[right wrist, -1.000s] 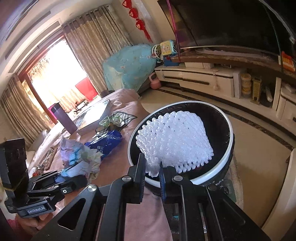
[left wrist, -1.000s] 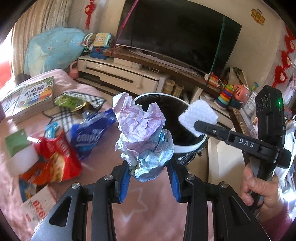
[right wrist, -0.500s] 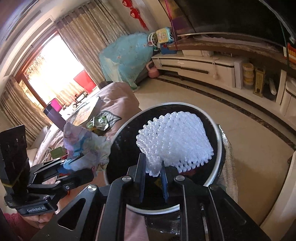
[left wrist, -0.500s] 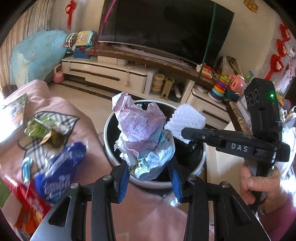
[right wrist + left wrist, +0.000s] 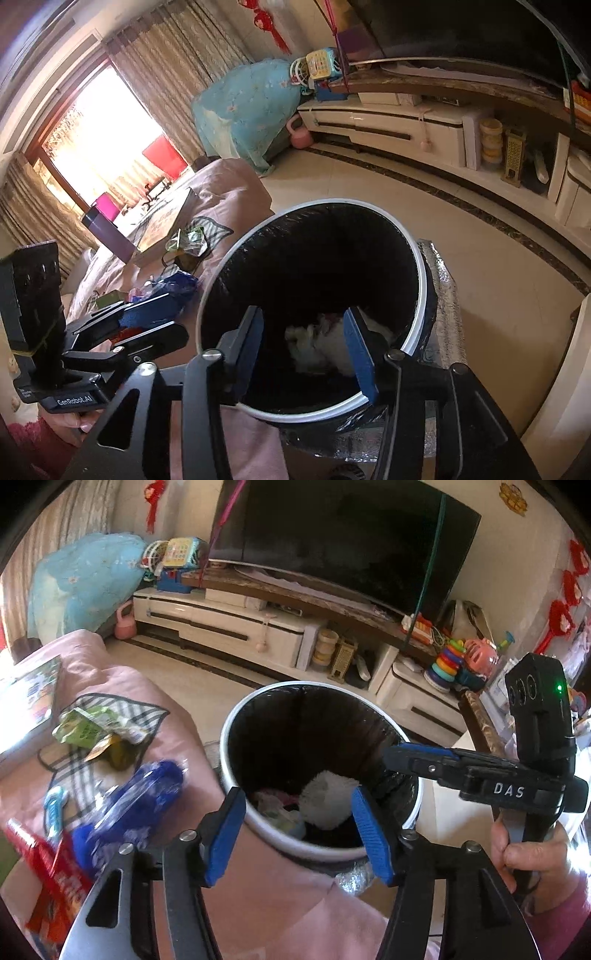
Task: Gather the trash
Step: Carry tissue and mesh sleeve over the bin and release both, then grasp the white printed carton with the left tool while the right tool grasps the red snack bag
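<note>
A round white bin (image 5: 236, 775) with a black liner stands beside the pink-covered sofa; its rim (image 5: 424, 280) also fills the right wrist view. Inside lie the white foam net (image 5: 327, 799) and crumpled paper (image 5: 271, 805), seen pale at the bottom (image 5: 325, 347) from the right. My left gripper (image 5: 297, 832) hangs over the bin's near rim, its jaws opening with nothing between them. My right gripper (image 5: 304, 352) is over the bin mouth too, jaws opening and empty; it shows from the side (image 5: 413, 755) in the left wrist view. More wrappers lie on the sofa: a blue bag (image 5: 140, 797), a green packet (image 5: 88, 731), a red packet (image 5: 48, 878).
A book (image 5: 29, 701) lies on the sofa at far left. Beyond the bin are tiled floor, a low white TV cabinet (image 5: 229, 627) with a large television, and toys (image 5: 450, 661) at right. A hand (image 5: 532, 860) holds the right gripper's handle.
Both grippers swung over the bin, then their jaws spread. The crumpled paper left the left gripper and the white foam net left the right one; both now lie inside the bin.
</note>
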`<control>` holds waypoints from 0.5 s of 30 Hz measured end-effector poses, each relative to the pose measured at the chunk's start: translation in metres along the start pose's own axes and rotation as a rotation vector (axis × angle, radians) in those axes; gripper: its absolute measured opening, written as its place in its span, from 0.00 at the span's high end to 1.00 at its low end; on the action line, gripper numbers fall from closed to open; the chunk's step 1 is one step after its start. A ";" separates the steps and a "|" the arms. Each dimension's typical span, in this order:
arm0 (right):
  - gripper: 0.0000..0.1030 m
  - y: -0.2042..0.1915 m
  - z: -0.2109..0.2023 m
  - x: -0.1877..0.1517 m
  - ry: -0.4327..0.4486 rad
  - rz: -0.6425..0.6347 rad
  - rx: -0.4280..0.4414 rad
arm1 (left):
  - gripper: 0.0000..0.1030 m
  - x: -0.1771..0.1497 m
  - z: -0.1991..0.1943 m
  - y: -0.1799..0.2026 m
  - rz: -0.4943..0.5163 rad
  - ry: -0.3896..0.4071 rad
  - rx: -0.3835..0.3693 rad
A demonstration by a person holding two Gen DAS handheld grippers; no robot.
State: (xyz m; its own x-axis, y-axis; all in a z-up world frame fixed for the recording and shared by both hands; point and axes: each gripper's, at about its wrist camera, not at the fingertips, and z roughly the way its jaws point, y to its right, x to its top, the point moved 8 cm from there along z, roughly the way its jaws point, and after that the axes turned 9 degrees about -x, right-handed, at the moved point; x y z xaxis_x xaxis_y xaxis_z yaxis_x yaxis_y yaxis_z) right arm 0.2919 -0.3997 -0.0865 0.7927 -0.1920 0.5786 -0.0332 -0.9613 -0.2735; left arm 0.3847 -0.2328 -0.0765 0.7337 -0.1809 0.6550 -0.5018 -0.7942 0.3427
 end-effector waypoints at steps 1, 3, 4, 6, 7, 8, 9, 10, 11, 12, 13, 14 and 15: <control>0.42 -0.001 -0.002 0.000 0.006 0.003 0.002 | 0.39 -0.005 -0.005 -0.002 -0.004 0.007 0.004; 0.28 -0.006 -0.007 -0.003 0.029 0.009 0.003 | 0.38 -0.018 -0.017 -0.004 -0.015 0.019 0.007; 0.21 -0.012 -0.010 -0.007 0.043 0.010 0.002 | 0.38 -0.024 -0.023 -0.005 -0.021 0.023 0.011; 0.13 -0.021 -0.014 -0.012 0.056 0.006 0.000 | 0.37 -0.038 -0.036 -0.008 -0.032 0.031 0.019; 0.10 -0.029 -0.016 -0.017 0.066 0.000 0.004 | 0.37 -0.046 -0.044 -0.009 -0.040 0.036 0.023; 0.09 -0.035 -0.018 -0.020 0.072 -0.003 0.005 | 0.37 -0.053 -0.051 -0.010 -0.049 0.040 0.026; 0.07 -0.041 -0.019 -0.025 0.077 -0.007 0.004 | 0.37 -0.062 -0.060 -0.011 -0.057 0.046 0.032; 0.07 -0.048 -0.020 -0.030 0.084 -0.007 0.009 | 0.37 -0.068 -0.067 -0.013 -0.060 0.050 0.039; 0.07 -0.053 -0.021 -0.033 0.090 -0.005 0.017 | 0.37 -0.074 -0.074 -0.015 -0.062 0.054 0.047; 0.06 -0.058 -0.022 -0.036 0.098 -0.001 0.031 | 0.37 -0.082 -0.084 -0.017 -0.065 0.060 0.056; 0.06 -0.065 -0.022 -0.042 0.103 0.004 0.041 | 0.37 -0.087 -0.091 -0.019 -0.068 0.062 0.059; 0.06 -0.068 -0.021 -0.045 0.103 0.007 0.041 | 0.37 -0.094 -0.100 -0.021 -0.070 0.064 0.064; 0.06 -0.072 -0.020 -0.050 0.101 0.010 0.040 | 0.37 -0.101 -0.109 -0.025 -0.075 0.067 0.074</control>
State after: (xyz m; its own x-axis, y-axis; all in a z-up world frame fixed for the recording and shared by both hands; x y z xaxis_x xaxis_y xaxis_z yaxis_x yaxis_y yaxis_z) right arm 0.2425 -0.3248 -0.0806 0.7273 -0.2223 0.6493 -0.0150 -0.9510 -0.3088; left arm 0.2731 -0.1318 -0.0783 0.7347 -0.0821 0.6734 -0.4092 -0.8455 0.3432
